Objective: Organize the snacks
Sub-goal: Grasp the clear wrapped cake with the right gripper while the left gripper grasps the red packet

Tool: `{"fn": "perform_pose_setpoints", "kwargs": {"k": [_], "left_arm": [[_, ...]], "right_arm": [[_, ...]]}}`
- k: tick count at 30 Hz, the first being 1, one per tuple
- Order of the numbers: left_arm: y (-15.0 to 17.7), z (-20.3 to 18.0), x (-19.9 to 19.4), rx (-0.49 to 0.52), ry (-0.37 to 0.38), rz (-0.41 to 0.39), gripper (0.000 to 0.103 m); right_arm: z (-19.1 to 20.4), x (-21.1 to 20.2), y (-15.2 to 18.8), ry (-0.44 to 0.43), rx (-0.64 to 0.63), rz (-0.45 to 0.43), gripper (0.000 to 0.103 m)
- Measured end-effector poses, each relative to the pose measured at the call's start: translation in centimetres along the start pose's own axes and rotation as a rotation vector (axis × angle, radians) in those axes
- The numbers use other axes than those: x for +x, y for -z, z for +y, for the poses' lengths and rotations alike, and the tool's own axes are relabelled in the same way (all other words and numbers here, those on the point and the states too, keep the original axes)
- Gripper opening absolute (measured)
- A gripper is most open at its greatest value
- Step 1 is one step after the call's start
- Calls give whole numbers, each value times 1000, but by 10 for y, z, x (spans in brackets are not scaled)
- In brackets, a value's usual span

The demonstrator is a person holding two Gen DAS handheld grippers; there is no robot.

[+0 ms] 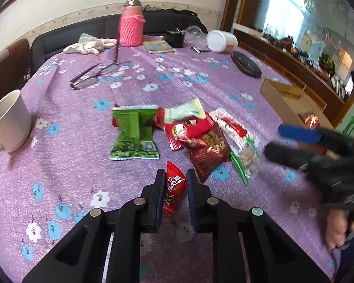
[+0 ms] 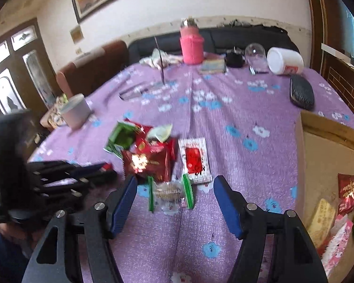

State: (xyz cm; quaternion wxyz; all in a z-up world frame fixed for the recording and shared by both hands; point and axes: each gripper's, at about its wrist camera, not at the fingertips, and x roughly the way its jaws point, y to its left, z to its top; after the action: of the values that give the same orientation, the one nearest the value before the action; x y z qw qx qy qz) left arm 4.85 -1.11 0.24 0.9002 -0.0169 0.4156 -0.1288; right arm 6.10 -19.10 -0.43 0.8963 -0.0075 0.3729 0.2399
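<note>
Two cameras, so left wrist first. The left hand-held gripper (image 1: pixel 175 180) is clamped on a small red foil snack packet (image 1: pixel 174 189), pads pressing both sides, the packet standing on edge just off the pile. That grip looks like a pick for the box. Beyond it lies the heap of loose snack packets (image 1: pixel 195 139): a green foil pack (image 1: pixel 133 134), dark red ones, a clear wrapper with green ends. Off to the right the right hand-held gripper (image 1: pixel 272 140) comes in blurred, jaws apart, with a hand (image 1: pixel 342 231) on its grip. A brown cardboard box (image 1: pixel 288 103) sits at the right edge of the counter with one red pack already inside, so that is probably the destination. A white mug (image 1: pixel 10 122) stands left; folded spectacles (image 1: pixel 94 75), a pink knitted flask (image 1: pixel 131 23) and a tipped white tub (image 1: pixel 221 41) lie further back.

Over to the right wrist view! Here the right hand-held gripper (image 2: pixel 175 188) is spread wide with nothing pressed, its blue pads (image 2: pixel 125 202) flanking the clear biscuit wrapper with green ends (image 2: pixel 168 193), likely the next target. The box (image 2: pixel 328 155) shows at right, holding several packs. A purple cloth with blue and white flowers (image 2: pixel 259 165) covers the counter; a dark sofa and framed picture sit behind.
</note>
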Motion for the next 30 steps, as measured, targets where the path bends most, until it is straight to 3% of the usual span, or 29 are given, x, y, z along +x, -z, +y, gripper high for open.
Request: {"fn": "perform_pose_setpoints", "kwargs": {"k": [2, 8, 10, 14, 21, 30], "left_arm": [[-1, 5, -4, -28, 20, -7, 17], [-3, 8, -10, -60, 26, -29, 17], [-3, 8, -11, -60, 28, -30, 17], [-3, 9, -11, -62, 27, -31, 17], [-3, 9, -12, -60, 33, -43, 17], [-3, 7, -13, -57, 27, -52, 17]], "right_arm": [[3, 11, 0, 44, -17, 24, 72], [17, 33, 2, 68, -77, 76, 71], [21, 36, 5, 82, -104, 78, 49], [20, 35, 7, 64, -110, 81, 41], [21, 25, 8, 59, -111, 51, 40], [8, 9, 1, -1, -22, 1, 40]]}}
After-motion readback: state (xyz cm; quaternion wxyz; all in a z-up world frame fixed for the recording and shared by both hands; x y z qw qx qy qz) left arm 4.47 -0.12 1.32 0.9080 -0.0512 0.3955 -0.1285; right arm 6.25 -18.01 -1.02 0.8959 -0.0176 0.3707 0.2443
